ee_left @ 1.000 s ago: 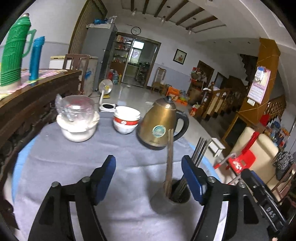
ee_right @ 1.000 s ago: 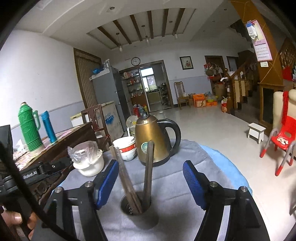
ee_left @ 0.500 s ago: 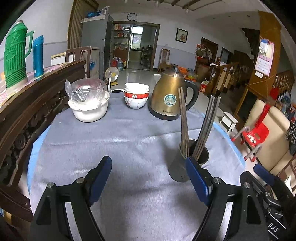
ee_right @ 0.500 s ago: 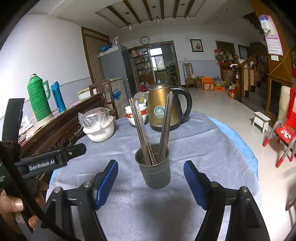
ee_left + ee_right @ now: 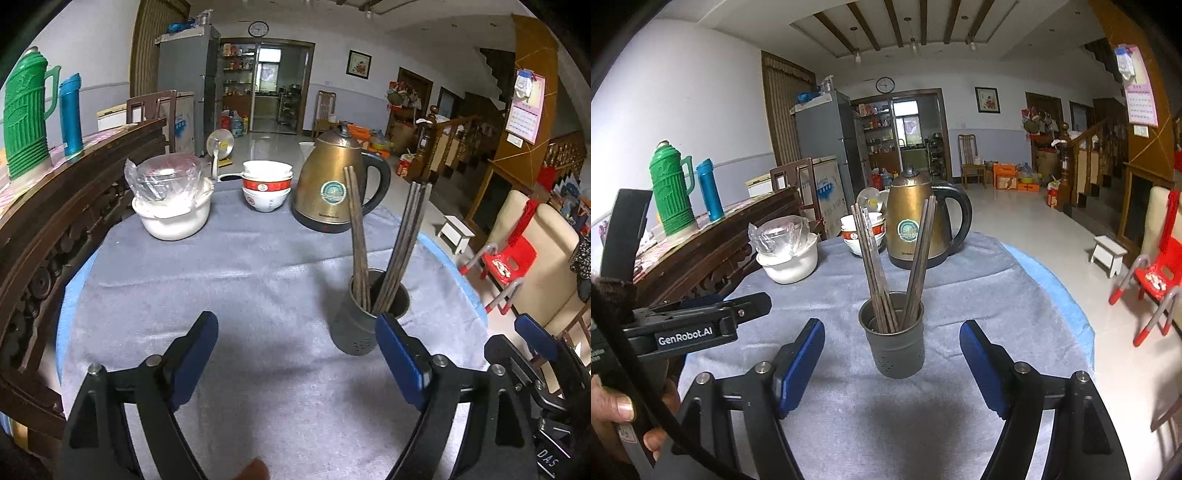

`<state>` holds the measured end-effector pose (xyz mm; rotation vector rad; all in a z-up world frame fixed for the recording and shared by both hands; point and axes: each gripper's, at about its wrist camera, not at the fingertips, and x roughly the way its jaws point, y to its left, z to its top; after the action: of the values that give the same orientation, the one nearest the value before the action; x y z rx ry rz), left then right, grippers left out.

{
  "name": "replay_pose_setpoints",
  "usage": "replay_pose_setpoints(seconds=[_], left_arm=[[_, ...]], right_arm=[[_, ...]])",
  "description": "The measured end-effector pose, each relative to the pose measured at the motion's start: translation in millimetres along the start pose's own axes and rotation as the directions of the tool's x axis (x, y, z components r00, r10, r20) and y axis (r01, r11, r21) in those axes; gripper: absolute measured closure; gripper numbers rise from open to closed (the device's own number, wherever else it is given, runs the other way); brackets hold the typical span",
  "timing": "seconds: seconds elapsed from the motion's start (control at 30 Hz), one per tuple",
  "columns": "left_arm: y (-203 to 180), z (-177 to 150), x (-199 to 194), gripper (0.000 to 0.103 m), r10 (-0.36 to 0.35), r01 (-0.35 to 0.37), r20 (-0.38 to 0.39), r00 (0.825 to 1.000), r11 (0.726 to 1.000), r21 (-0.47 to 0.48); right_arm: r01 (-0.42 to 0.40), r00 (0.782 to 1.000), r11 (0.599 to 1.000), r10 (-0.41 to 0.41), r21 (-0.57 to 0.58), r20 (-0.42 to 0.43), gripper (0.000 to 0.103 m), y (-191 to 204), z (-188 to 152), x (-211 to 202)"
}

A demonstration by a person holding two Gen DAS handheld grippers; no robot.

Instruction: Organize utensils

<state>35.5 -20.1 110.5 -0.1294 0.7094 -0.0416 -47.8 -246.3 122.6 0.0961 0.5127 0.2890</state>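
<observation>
Both tools have drawn back from the utensil cup [image 5: 893, 334] over the past second: the right tool [image 5: 892, 354], earlier straddling the cup of chopsticks [image 5: 873, 266], now sits short of it, and the left tool [image 5: 295, 354] has retreated too (more grey bench [image 5: 258, 258] cloth shows ahead).

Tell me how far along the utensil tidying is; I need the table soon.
Done: the chopsticks stand in two leaning bunches inside the grey holder on the cloth-covered table. In hand: nothing; the left gripper and right gripper are both open and empty. Left: no loose utensils show on the cloth, so it looks essentially finished.
</observation>
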Motion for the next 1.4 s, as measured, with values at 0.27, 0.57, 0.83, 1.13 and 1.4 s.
replay_pose_setpoints(seconds=[0.27,0.57,0.83,1.13,1.4], left_arm=[[-11,1,-5,0.004,-0.009,0.008,0.029,1.000,0.999,0.033],[-13,3,-5,0.003,-0.025,0.024,0.033,0.999,0.999,0.042],[-17,4,-4,0.003,-0.024,0.022,0.033,0.999,0.999,0.049],[-22,6,-8,0.000,-0.022,0.020,0.037,0.999,0.997,0.071],[-26,8,-8,0.000,-0.019,0.016,0.040,0.999,0.997,0.082]], right_arm=[[0.038,0.999,0.999,-0.037,-0.028,0.021,0.024,-5,7,-4],[0.060,0.998,0.997,-0.059,-0.048,0.034,0.024,-12,10,-8],[0.060,0.998,0.997,-0.058,-0.051,0.038,0.024,-12,11,-9],[0.064,0.998,0.997,-0.062,-0.041,0.028,0.024,-18,9,-8],[0.070,0.997,0.997,-0.069,-0.038,0.025,0.024,-22,8,-7]])
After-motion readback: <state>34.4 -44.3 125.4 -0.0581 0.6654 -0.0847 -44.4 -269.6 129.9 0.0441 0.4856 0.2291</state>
